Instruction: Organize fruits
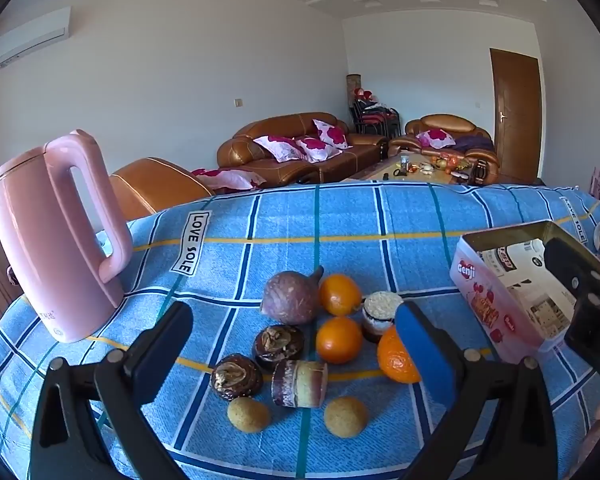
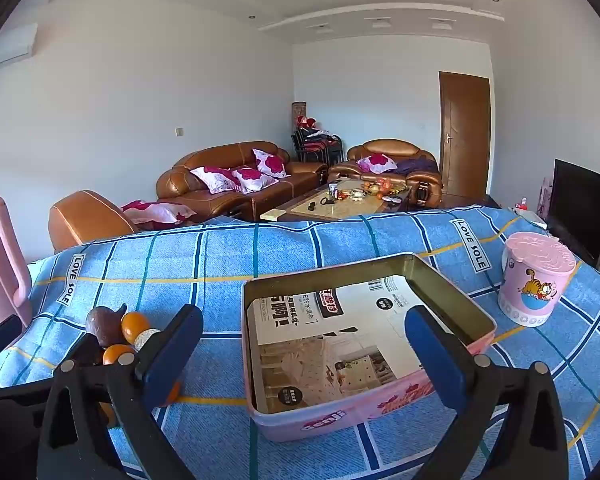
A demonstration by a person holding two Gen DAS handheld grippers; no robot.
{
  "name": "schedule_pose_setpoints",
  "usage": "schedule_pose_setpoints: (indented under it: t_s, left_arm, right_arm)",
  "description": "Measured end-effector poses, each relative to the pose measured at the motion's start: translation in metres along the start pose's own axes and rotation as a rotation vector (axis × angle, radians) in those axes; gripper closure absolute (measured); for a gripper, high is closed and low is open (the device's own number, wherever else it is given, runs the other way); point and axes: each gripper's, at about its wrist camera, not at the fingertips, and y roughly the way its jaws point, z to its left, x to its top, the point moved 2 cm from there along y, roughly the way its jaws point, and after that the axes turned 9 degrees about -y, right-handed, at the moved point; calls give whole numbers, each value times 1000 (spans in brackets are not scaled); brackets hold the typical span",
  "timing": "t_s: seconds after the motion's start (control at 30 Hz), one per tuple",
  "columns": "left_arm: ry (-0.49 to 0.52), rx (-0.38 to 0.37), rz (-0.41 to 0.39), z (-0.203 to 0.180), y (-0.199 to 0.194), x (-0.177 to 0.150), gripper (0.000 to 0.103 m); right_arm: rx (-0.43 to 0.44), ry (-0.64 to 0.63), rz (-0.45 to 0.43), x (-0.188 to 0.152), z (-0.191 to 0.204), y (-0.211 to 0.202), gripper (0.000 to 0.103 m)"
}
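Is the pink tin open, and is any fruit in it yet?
Open, no lid. The pink tin holds only printed paper; no fruit.

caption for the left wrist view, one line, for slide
Open left gripper hovers over fruit pile on blue plaid cloth, pink kettle left, pink tin right.

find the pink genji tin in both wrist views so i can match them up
Left wrist: the pink Genji tin sits at the right edge, partly behind the right gripper.
Right wrist: the tin fills the lower centre, open, paper-lined.
Shared landmark: the pink kettle, far left in both.
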Motion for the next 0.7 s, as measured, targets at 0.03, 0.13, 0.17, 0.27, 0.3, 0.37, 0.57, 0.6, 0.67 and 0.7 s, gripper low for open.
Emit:
schedule_pose_setpoints:
  t_s: [0.03, 0.13, 0.17, 0.27, 0.3, 0.37, 0.57, 0.6, 0.67, 0.7]
  left_arm:
    - [-1, 2, 0, 0, -1, 0, 0]
    - [-7, 16, -14, -4, -9, -5, 0]
    - [-9, 17, -15, -4, -9, -3, 0]
    - [-14, 11, -17, -4, -11, -4, 0]
    - [-15, 13, -18, -4, -13, -5, 0]
    - [-14, -1, -5, 0, -5, -3, 0]
    - [-1, -3, -2, -2, -6, -3, 0]
    - [0, -3, -3, -2, -7, -3, 0]
    - [-2, -3, -1, -1, -5, -3, 0]
    - [-2, -3, 0, -1, -5, -3, 0]
  right_arm:
    - [1, 0, 1, 0, 0, 0, 1]
    - [0, -5, 5, 0, 0, 0, 1]
    - [-1, -7, 5, 0, 1, 0, 1]
    - [0, -5, 7, -1, 1, 0, 1]
    - [0, -5, 7, 0, 1, 0, 1]
    - [0, -5, 7, -1, -1, 0, 1]
    - [1, -6, 9, 0, -1, 0, 1]
    - [1, -6, 8, -1, 0, 1, 1]
    - [1, -6, 8, -1, 0, 1, 1]
    - [1, -5, 9, -1, 0, 1, 1]
